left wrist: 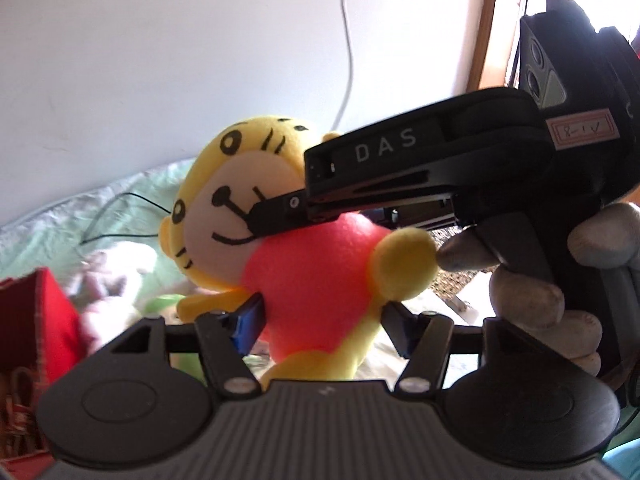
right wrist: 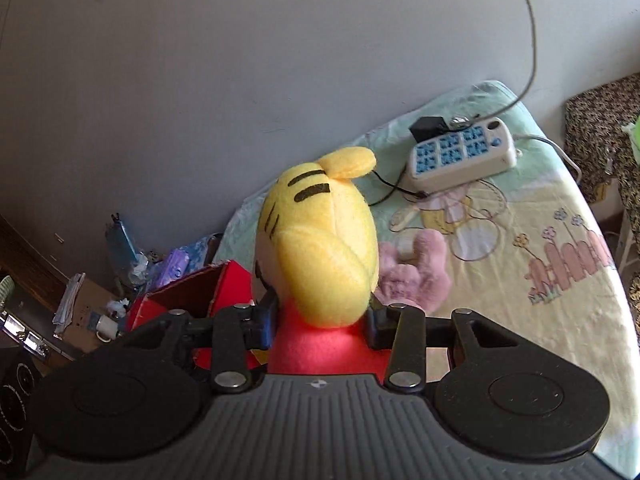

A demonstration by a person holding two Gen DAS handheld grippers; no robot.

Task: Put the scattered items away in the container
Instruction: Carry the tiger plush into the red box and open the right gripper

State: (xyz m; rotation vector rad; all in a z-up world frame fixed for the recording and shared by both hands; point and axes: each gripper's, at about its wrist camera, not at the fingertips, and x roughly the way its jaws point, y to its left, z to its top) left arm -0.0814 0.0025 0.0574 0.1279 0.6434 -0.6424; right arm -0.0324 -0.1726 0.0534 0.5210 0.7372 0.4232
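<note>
We had the yellow tiger plush (left wrist: pixel 316 264) gripped from both sides, lifted clear of the bedsheet (right wrist: pixel 540 208). In the left wrist view the toy filled the centre of the frame; the left gripper (left wrist: pixel 320 320) had its jaws closed in on the red belly, one pad pressing each flank. Across the upper right of that frame the right gripper (left wrist: pixel 276 216) reached in, its fingers meeting the toy at the neck, below the face. The right wrist view agreed: the right gripper's jaws sat narrow around the toy just under the yellow head, which rose at centre frame.

We judged this to be the carrying step, the toy grasped but not yet put away. The red box (right wrist: pixel 192 292), which we took for the container, lay at lower left in both views, just left of the toy. The next move would call for swinging the plush over the box opening and then loosening both grips. A pink plush (right wrist: pixel 412 272) lay on the sheet, right of the tiger's head, apparently waiting its turn.

Much was hidden. The toy's legs were cut off behind the left gripper's body, and its face was turned away from the right camera. The box interior was largely screened. The blurred shapes at lower left of the left view we could not name.
</note>
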